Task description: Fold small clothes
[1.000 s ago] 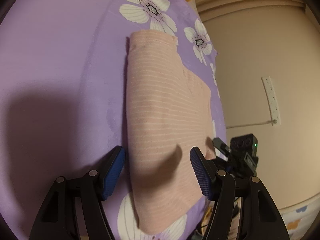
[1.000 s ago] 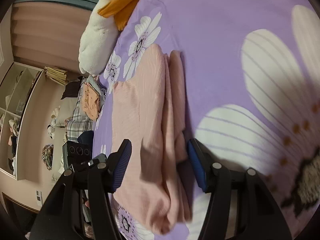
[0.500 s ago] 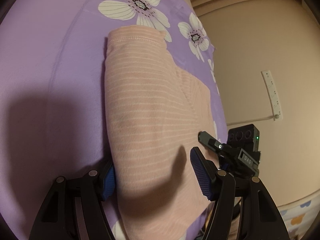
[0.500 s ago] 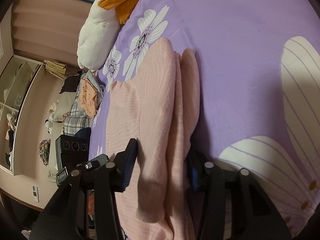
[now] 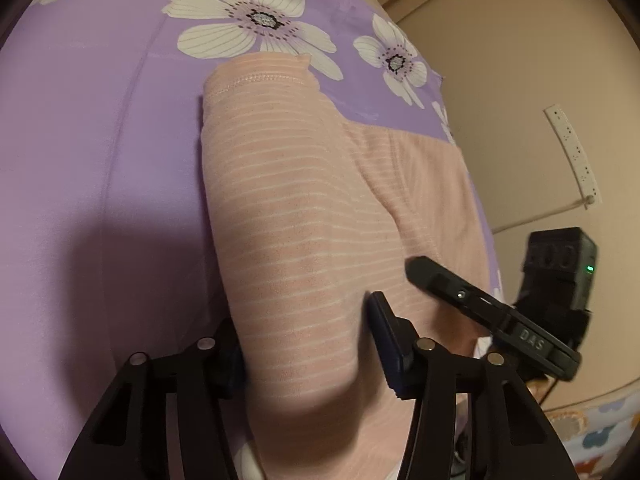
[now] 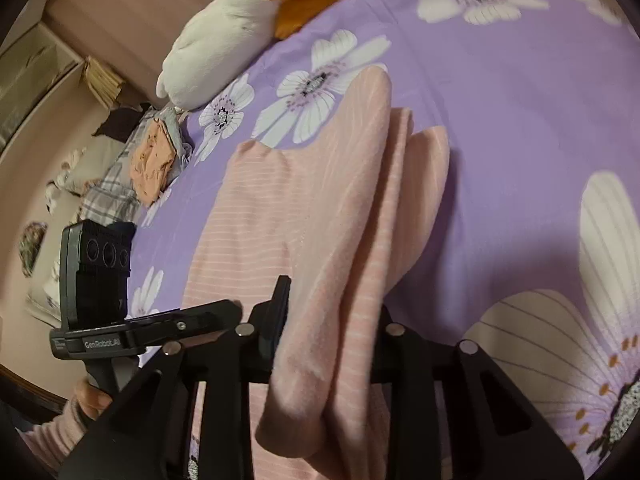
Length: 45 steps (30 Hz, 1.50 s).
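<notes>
The pink knit garment with thin white stripes (image 5: 296, 216) lies folded lengthwise on the purple flower-print bedsheet (image 5: 100, 128), long axis running away from both cameras; its near end bunches up and cuts off at the frame bottom; the left gripper (image 5: 308, 344) and right gripper (image 6: 332, 320) are both closing on that soft cloth, pads half buried, so contact's hard to judge.

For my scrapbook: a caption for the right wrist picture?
Right tongs closing on a pink striped garment on the flowered purple sheet.
</notes>
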Available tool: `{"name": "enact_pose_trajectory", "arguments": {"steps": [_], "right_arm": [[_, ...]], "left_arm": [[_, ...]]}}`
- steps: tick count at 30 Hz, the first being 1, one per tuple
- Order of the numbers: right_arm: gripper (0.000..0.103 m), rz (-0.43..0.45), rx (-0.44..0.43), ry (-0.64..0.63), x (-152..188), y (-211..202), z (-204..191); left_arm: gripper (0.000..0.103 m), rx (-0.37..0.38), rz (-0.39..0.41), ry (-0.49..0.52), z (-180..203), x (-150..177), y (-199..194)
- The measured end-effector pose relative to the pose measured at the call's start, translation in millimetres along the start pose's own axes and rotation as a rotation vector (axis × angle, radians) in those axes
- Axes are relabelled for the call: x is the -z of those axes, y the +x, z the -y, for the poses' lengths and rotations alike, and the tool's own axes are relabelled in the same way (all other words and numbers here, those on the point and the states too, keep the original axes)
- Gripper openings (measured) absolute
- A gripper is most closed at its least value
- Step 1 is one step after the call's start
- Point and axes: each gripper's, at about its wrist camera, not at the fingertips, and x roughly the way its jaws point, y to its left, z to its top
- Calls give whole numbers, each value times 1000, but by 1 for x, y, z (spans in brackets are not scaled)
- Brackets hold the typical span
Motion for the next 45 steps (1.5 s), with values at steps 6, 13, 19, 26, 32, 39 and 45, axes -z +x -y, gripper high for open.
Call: {"name": "enact_pose_trajectory", "arguments": {"steps": [6, 13, 19, 26, 32, 39, 45], "right_arm": [[26, 35, 92, -134, -1, -4, -30], [26, 43, 119, -209, 5, -11, -52], [26, 49, 110, -247, 12, -17, -69], [26, 51, 110, -287, 22, -21, -89], [26, 53, 110, -310, 30, -27, -102], [26, 60, 102, -319, 40, -34, -112], [26, 67, 95, -327, 47, -42, -118]], "left_arm": [[40, -51, 24, 38, 8, 5, -8], [40, -85, 53, 75, 17, 11, -23], [39, -107, 81, 90, 24, 18, -36], [39, -104, 101, 72, 20, 26, -52], [39, -100, 117, 64, 20, 37, -66], [39, -107, 133, 69, 25, 45, -77], [39, -118, 144, 83, 29, 50, -83]]}}
